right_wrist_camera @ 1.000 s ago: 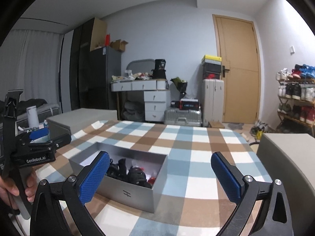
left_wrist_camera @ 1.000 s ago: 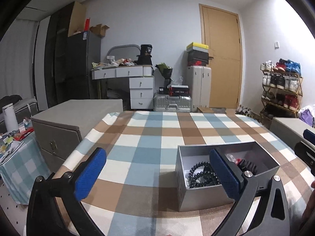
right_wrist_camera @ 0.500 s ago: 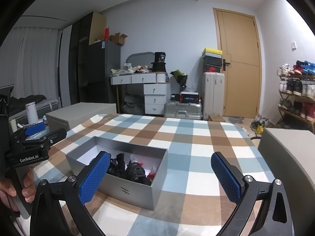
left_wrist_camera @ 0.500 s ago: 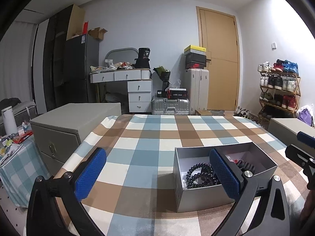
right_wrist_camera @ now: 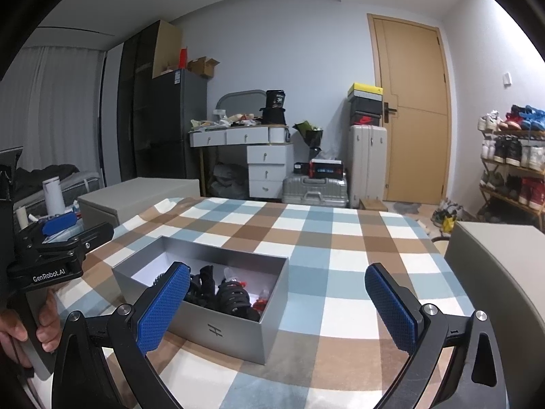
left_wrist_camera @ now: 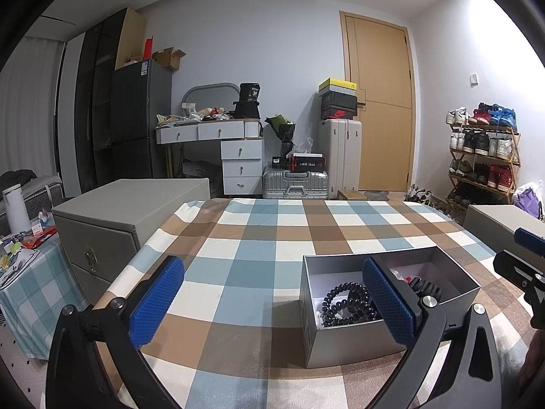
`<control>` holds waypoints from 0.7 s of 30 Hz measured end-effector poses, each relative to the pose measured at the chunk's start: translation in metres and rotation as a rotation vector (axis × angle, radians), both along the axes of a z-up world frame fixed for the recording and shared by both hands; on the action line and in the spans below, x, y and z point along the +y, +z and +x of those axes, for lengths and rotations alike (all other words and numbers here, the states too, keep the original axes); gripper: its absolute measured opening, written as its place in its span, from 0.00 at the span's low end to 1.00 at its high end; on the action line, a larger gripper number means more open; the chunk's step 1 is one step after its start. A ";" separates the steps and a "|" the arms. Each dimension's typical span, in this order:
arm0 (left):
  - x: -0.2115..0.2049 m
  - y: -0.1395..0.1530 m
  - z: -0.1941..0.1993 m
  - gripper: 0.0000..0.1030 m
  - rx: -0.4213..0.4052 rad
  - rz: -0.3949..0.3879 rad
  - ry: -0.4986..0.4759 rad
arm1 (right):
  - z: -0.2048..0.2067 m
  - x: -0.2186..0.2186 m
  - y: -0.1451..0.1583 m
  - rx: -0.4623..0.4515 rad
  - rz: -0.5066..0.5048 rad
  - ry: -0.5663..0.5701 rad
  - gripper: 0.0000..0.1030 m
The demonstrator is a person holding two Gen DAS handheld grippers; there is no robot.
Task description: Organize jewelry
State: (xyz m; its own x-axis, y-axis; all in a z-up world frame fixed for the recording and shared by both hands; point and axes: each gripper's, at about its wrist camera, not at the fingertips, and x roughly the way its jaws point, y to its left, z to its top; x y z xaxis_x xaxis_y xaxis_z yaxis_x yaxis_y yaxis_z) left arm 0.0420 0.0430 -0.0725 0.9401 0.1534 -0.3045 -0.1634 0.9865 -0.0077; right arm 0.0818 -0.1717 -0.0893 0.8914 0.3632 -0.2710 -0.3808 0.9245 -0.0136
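Observation:
An open grey box (left_wrist_camera: 344, 344) stands on the checked tablecloth (left_wrist_camera: 252, 266); it also shows in the right wrist view (right_wrist_camera: 218, 330). Inside lie black bead bracelets (left_wrist_camera: 344, 303), further dark jewelry (right_wrist_camera: 235, 298) and a small red piece (right_wrist_camera: 259, 304). My left gripper (left_wrist_camera: 272, 303) is open and empty, its right finger over the box's near side. My right gripper (right_wrist_camera: 277, 306) is open and empty, its left finger in front of the box. Each gripper shows at the edge of the other's view.
Grey cabinets stand at the table's left (left_wrist_camera: 112, 225) and right (right_wrist_camera: 500, 272). A side table with a white bottle (left_wrist_camera: 15, 211) is at the far left. Drawers, suitcases, a door and a shoe rack (left_wrist_camera: 483, 160) line the back of the room.
Both grippers have tilted slightly, so the box sits a little lower and nearer in each view. Both stay open and empty.

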 end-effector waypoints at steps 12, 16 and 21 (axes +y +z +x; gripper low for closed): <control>-0.001 0.000 0.000 0.99 0.001 0.000 -0.011 | 0.005 0.001 0.001 0.015 -0.002 -0.002 1.00; -0.002 0.000 0.000 0.99 0.002 0.000 -0.012 | 0.005 0.000 0.001 0.014 0.000 -0.002 1.00; -0.002 0.000 0.000 0.99 0.002 0.000 -0.014 | 0.005 0.000 0.000 0.013 0.000 -0.002 1.00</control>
